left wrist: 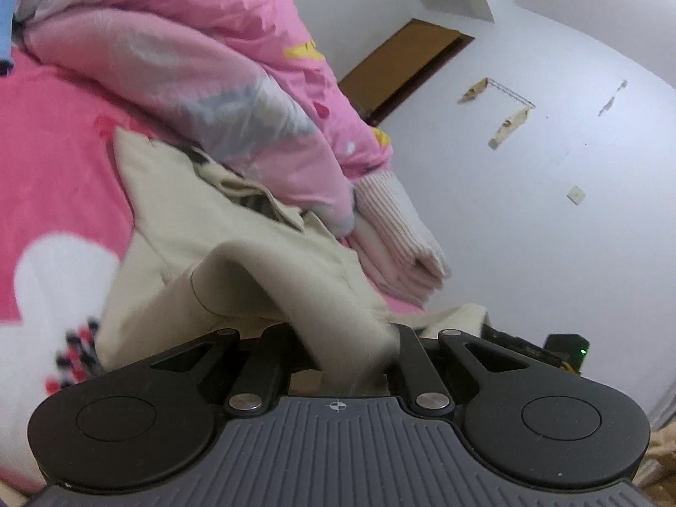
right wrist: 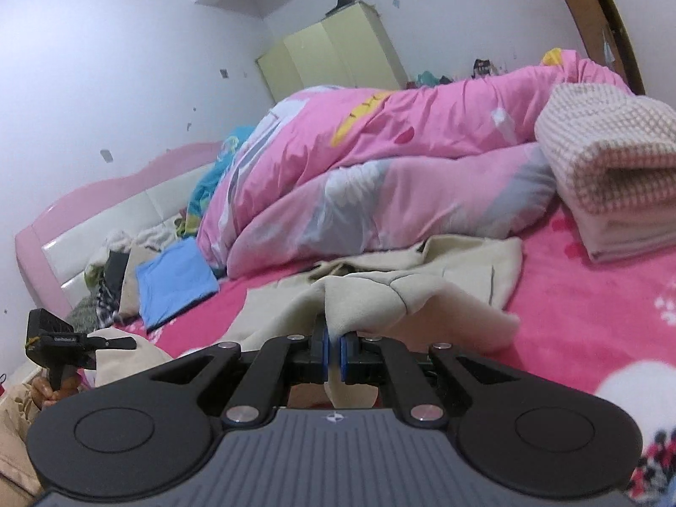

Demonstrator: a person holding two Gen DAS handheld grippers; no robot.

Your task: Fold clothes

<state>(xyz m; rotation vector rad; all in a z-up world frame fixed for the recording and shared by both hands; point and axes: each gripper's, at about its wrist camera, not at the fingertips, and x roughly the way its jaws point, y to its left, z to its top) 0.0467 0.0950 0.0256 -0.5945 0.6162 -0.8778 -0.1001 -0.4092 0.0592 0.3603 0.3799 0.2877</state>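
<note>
White-walled bedroom (left wrist: 528,194), with a bed under a bright pink fleece sheet printed with white shapes (right wrist: 591,308). Lying rumpled on that sheet, a cream-beige soft garment (right wrist: 464,262), partly lifted at two edges. Right gripper (right wrist: 333,348) pressed together on a raised fold of the garment, blue pads (right wrist: 323,348) nearly meeting with cloth between them. Left gripper (left wrist: 338,359) draped over by a thick fold of the same beige cloth, fingertips buried under it; seemingly pinching the fabric, though pad contact hidden. Directly behind the garment, touching its far edge, a big bunched pink quilt with grey, white and yellow patches (right wrist: 380,160), taking up much of the bed's far side. Just beside the quilt, at the garment's right in the right wrist view, a folded stack of pale pink waffle-knit cloth (right wrist: 612,169) resting on the sheet. Toward the pink-and-white padded headboard (right wrist: 105,219), a flat blue square cloth (right wrist: 173,283) and a jumble of small items, too blurred to name. At the far wall, a pale yellow wardrobe (right wrist: 333,55); in the left wrist view, a brown wooden door (left wrist: 401,67). Low at the left edge of the right wrist view, the other black handheld device gripped by a hand (right wrist: 53,388).
</note>
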